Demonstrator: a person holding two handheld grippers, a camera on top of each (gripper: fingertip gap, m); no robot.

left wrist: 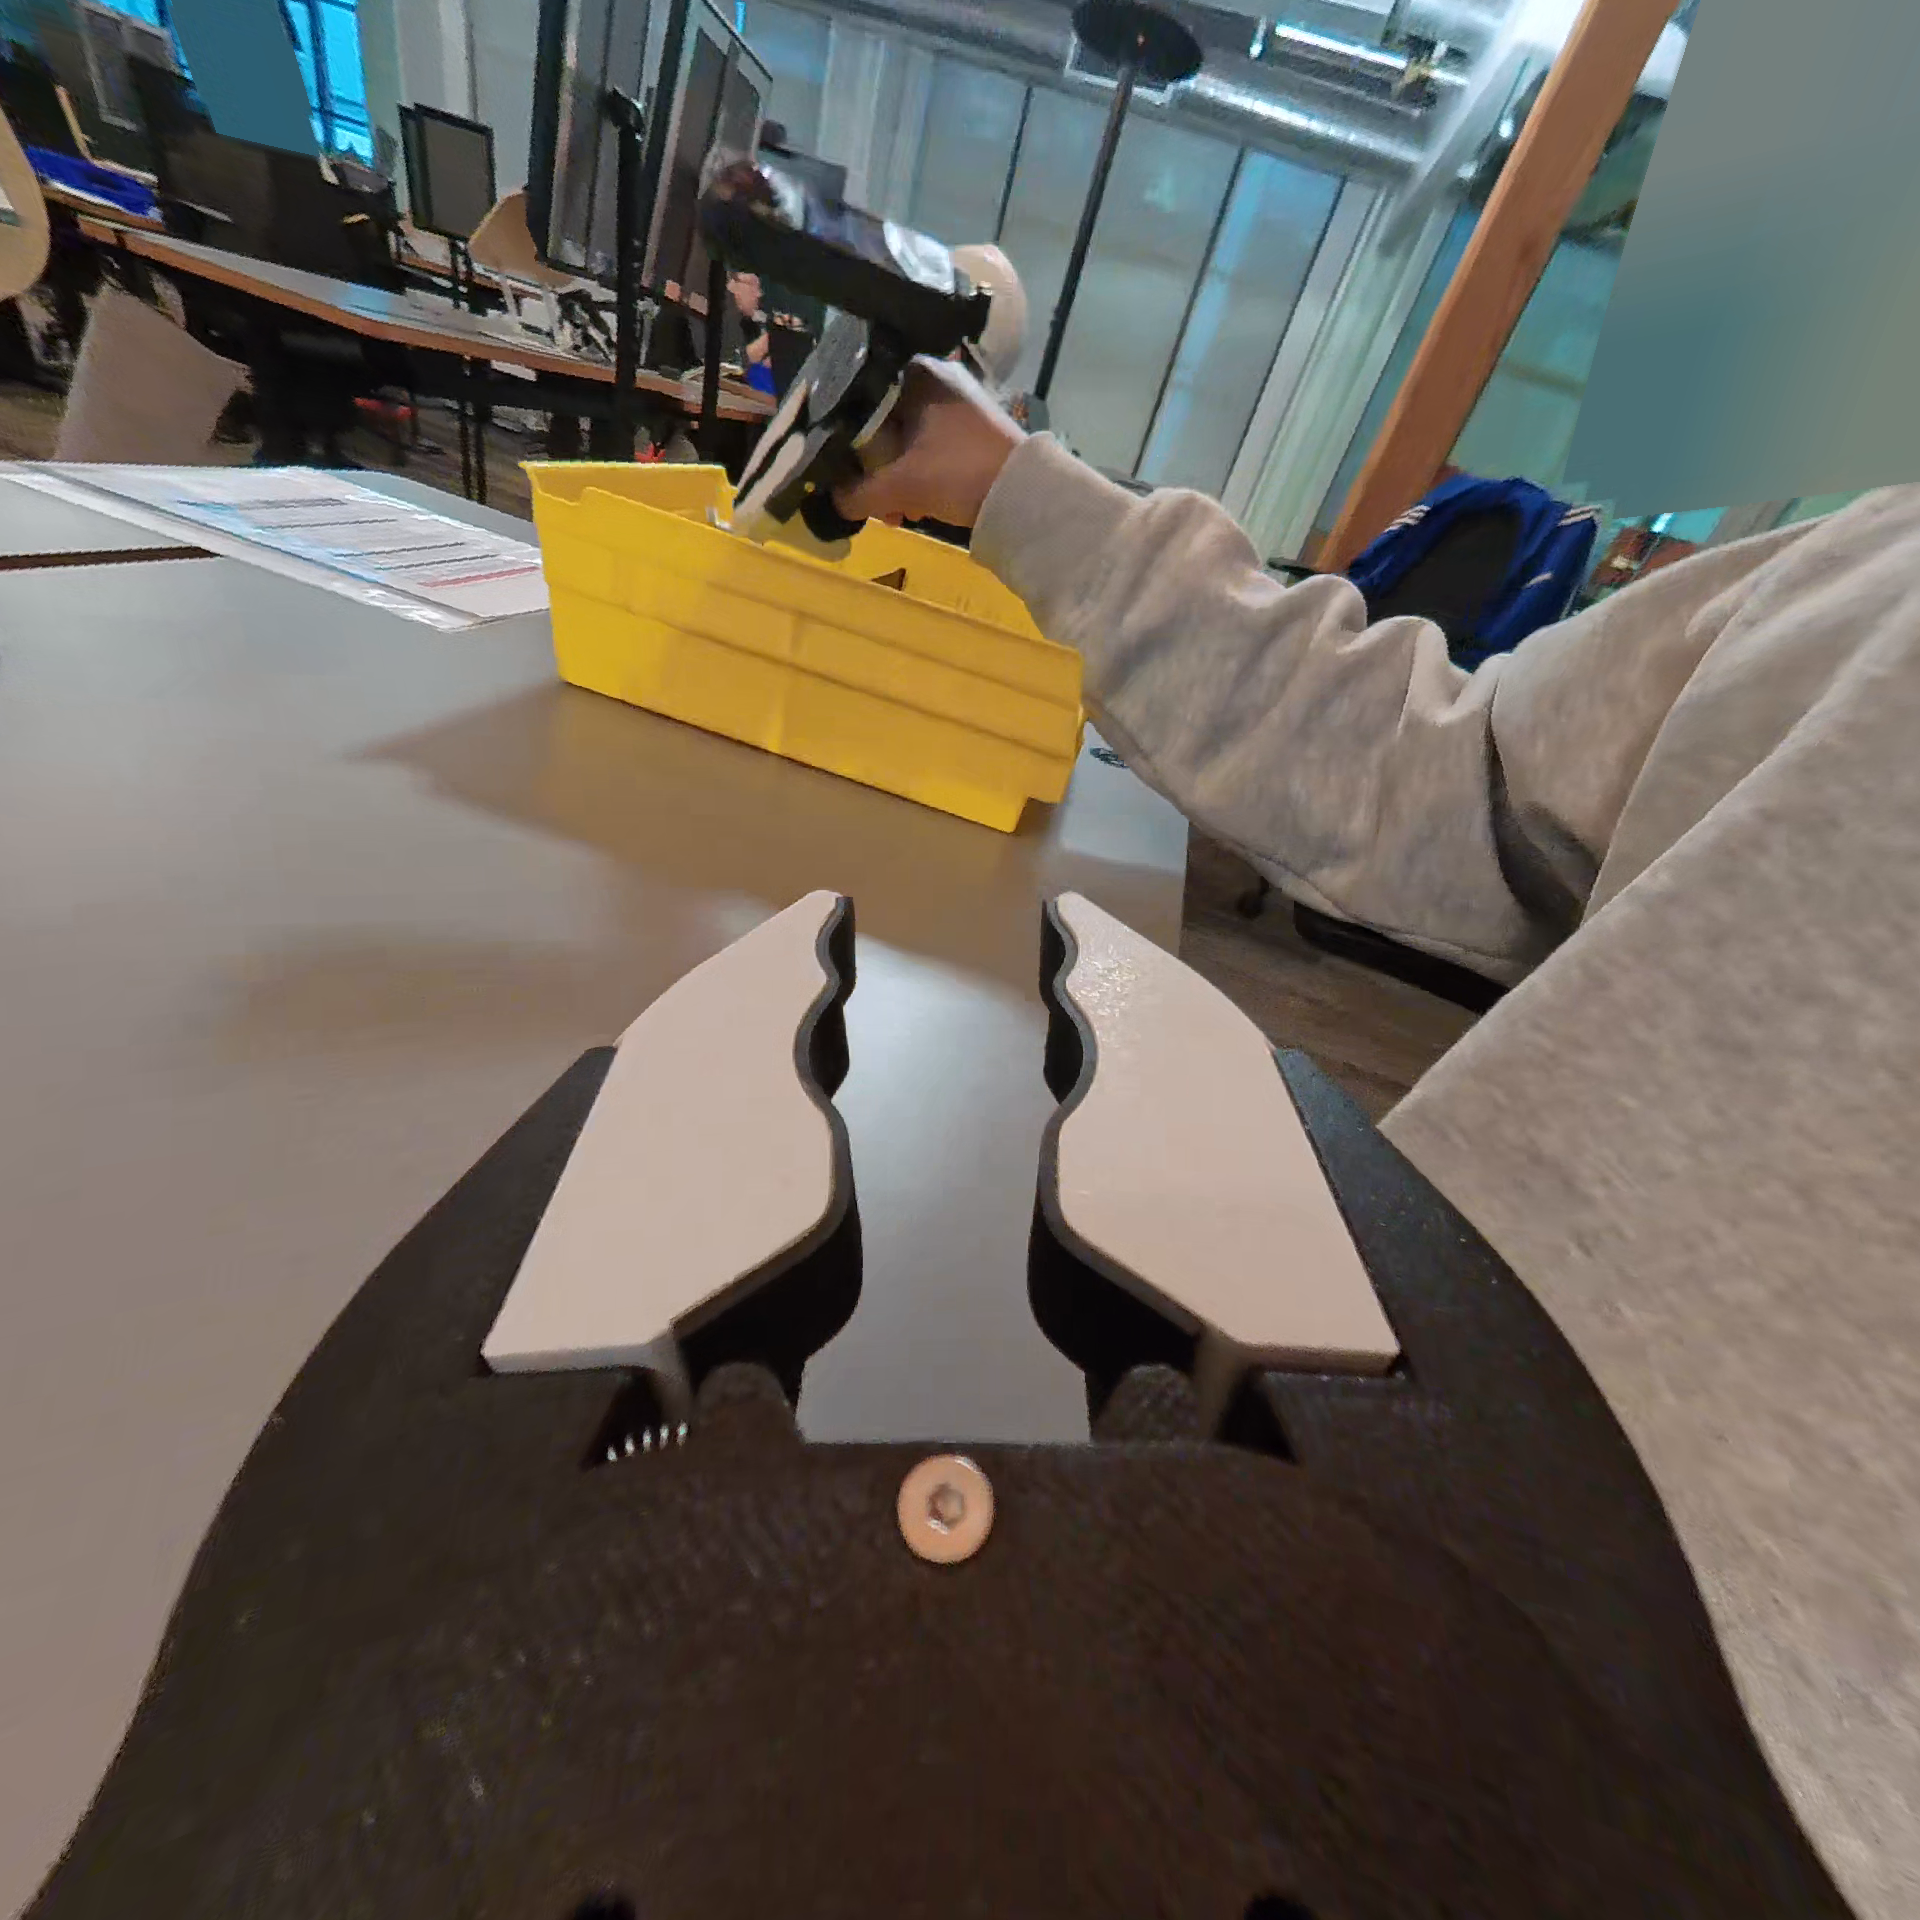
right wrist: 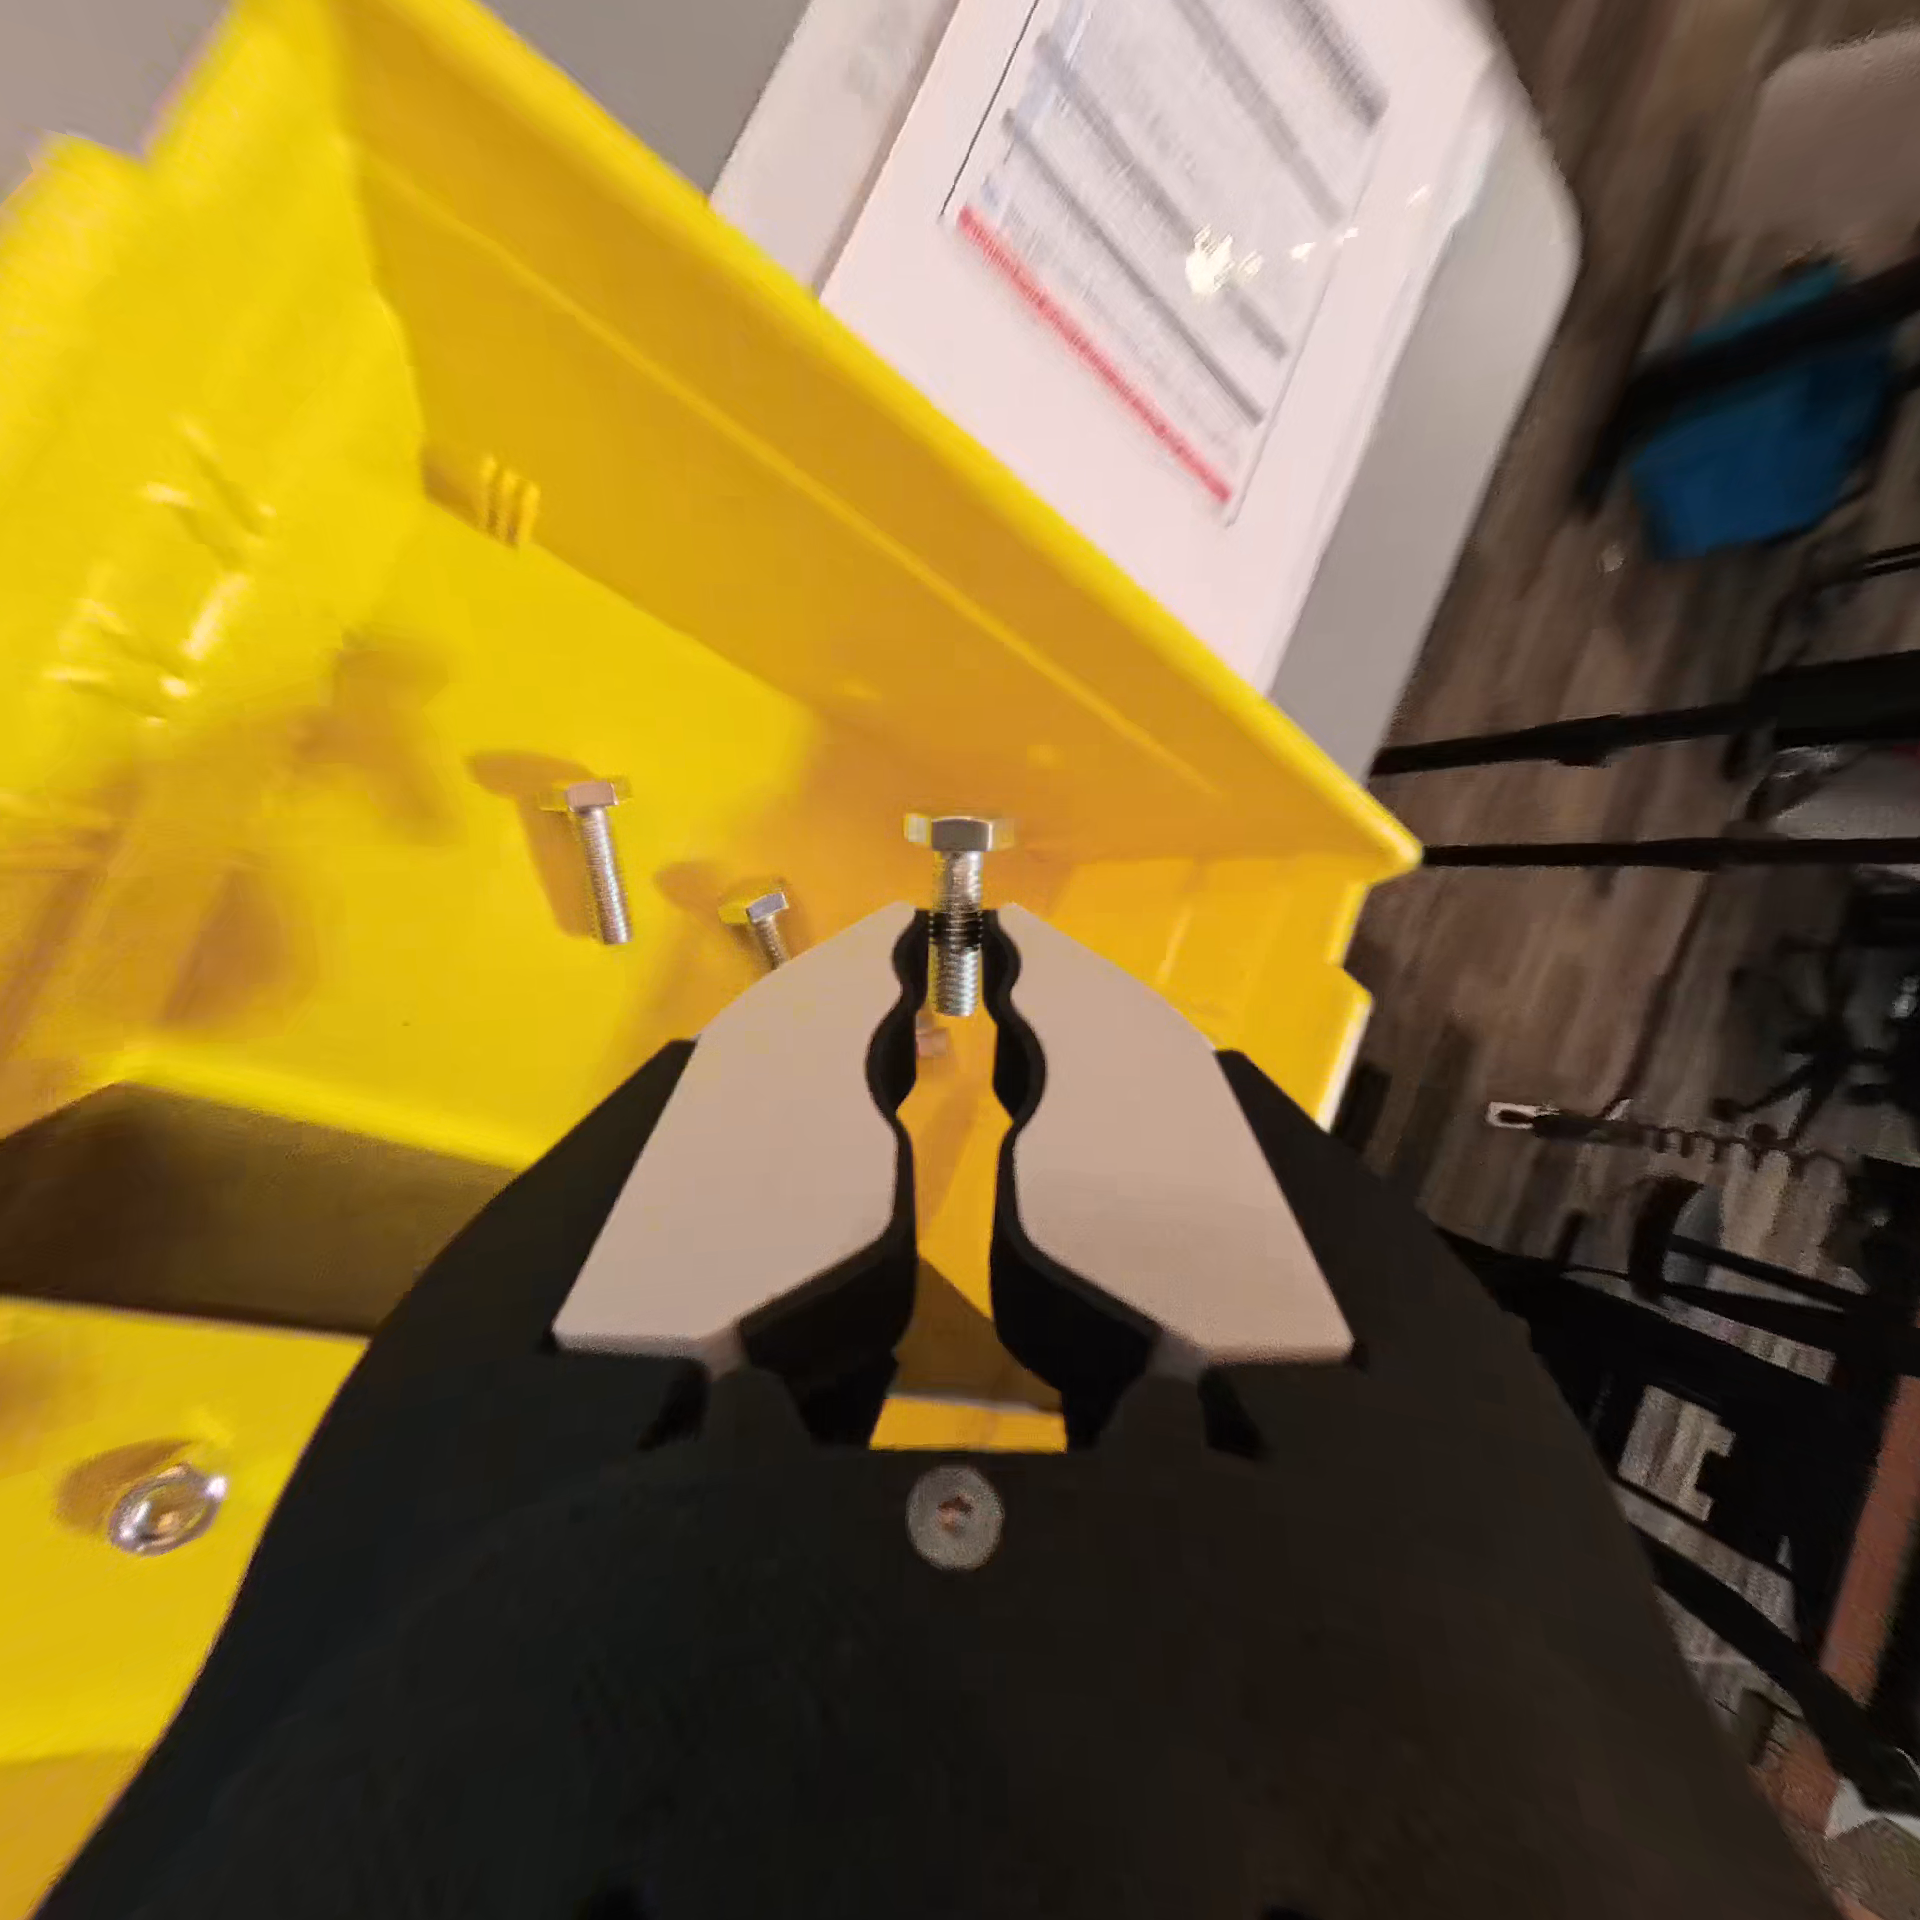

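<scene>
Silver hex-head bolt (right wrist: 958,914) sits pinched by its threaded shank at the tips of the right hand-held gripper (right wrist: 958,920), nearly closed, head pointing away, inside the yellow plastic bin (right wrist: 644,582). Two more bolts lie just left of it. The left hand-held gripper (left wrist: 948,914) hovers parted and empty over the grey tabletop (left wrist: 260,831), the bin ahead. A laminated printed sheet (right wrist: 1153,229) lies beyond; its writing is too blurred to read.

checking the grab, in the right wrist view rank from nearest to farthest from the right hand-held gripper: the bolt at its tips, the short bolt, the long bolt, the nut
1. Bolt at the tips, between the right hand-held gripper fingers.
2. Short bolt, just left.
3. Long bolt, farther left.
4. Nut, in the lower-left compartment of the yellow bin.
</scene>
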